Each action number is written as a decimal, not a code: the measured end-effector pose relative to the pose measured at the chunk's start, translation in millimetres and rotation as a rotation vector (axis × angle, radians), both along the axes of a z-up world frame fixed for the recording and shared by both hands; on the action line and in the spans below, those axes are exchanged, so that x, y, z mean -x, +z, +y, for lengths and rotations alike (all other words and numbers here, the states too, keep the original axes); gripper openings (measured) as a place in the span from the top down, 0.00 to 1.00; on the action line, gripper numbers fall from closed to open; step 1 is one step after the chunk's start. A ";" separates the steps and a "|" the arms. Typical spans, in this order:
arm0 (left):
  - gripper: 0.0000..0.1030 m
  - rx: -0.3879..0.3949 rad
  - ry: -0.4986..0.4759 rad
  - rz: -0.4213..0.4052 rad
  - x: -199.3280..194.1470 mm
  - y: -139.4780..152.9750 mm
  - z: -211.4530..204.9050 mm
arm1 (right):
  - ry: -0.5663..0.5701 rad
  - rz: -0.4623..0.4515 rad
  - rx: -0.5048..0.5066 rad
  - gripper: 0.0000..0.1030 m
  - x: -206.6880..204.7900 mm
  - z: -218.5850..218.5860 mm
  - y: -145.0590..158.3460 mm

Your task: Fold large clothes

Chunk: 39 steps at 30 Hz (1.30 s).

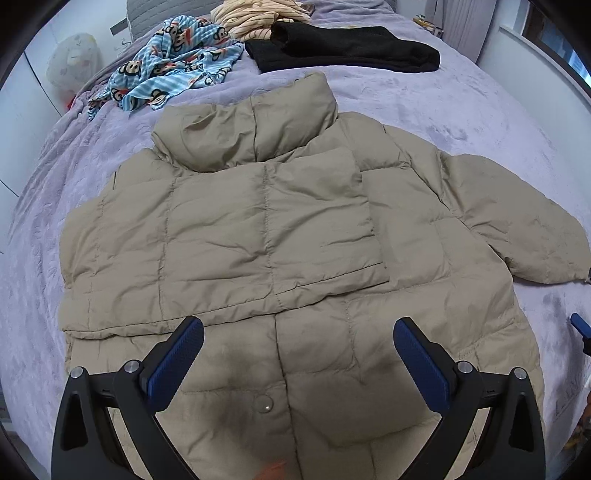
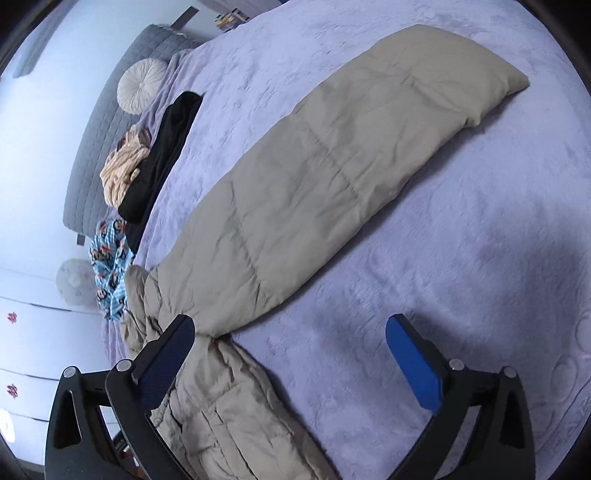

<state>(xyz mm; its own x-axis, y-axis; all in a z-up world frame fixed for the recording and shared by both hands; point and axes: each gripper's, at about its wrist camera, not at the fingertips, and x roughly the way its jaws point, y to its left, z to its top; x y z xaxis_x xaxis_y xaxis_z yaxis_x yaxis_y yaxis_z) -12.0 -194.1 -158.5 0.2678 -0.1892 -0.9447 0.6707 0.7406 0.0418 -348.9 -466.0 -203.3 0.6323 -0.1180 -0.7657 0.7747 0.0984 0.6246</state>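
Item: beige padded jacket (image 1: 280, 236), laid front-up on the lilac bedspread (image 1: 461, 107), collar toward the headboard, hem toward the viewer; one sleeve already folded across the chest, the other sleeve (image 2: 332, 177) stretched flat out to the side, its long axis running away from the body to the cuff. Left gripper (image 1: 298, 363): jaws spread wide, nothing between them, poised above the lower front placket near a snap button (image 1: 264, 403). Right gripper (image 2: 290, 360): also released and empty, standing at the armpit end of the outstretched sleeve, one finger over the jacket's edge, the other over bare bedspread (clearly the nearer hand for that sleeve). Judged next: the sleeve wants folding inward across the chest. Surroundings: black garment (image 1: 343, 50), blue monkey-print cloth (image 1: 173, 62), striped cream garment (image 1: 255, 18), round cushion (image 2: 142, 85).
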 end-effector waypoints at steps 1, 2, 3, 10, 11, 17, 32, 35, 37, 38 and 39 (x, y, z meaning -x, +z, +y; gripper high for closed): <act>0.00 -0.009 -0.001 0.001 0.9 -2.2 -3.9 | -0.009 -0.011 -0.018 0.00 4.5 -8.8 -2.9; 0.00 -0.015 -0.003 0.006 1.5 -4.3 -6.6 | -0.020 -0.016 -0.030 0.00 8.1 -15.8 -4.9; 0.00 -0.016 -0.014 0.025 2.4 -7.0 -10.4 | -0.039 -0.021 -0.036 0.00 13.3 -23.9 -7.1; 0.00 0.005 -0.042 0.055 9.8 -8.2 -26.5 | -0.236 -0.193 -0.106 0.00 44.2 -77.7 -31.6; 0.00 0.013 -0.045 0.057 9.6 -7.4 -28.3 | -0.255 -0.225 -0.120 0.00 45.4 -84.0 -35.6; 0.00 0.051 -0.053 0.063 3.8 -1.5 -34.5 | -0.385 -0.450 -0.228 0.11 44.6 -107.7 -54.2; 0.00 0.066 0.070 0.028 -55.4 9.8 14.9 | 0.099 -0.546 -0.020 0.89 -116.9 -66.4 60.8; 0.00 0.070 0.110 0.017 -70.3 9.8 33.2 | 0.313 -0.457 0.120 0.89 -184.8 -25.6 100.3; 0.00 0.061 0.136 -0.004 -79.0 9.8 46.1 | 0.422 -0.433 0.173 0.89 -222.1 3.9 113.5; 0.00 0.064 0.144 -0.004 -83.8 9.6 53.3 | 0.488 -0.418 0.197 0.89 -244.9 24.1 118.3; 0.00 0.064 0.156 -0.007 -88.6 9.5 60.7 | 0.543 -0.400 0.217 0.89 -262.5 41.6 119.5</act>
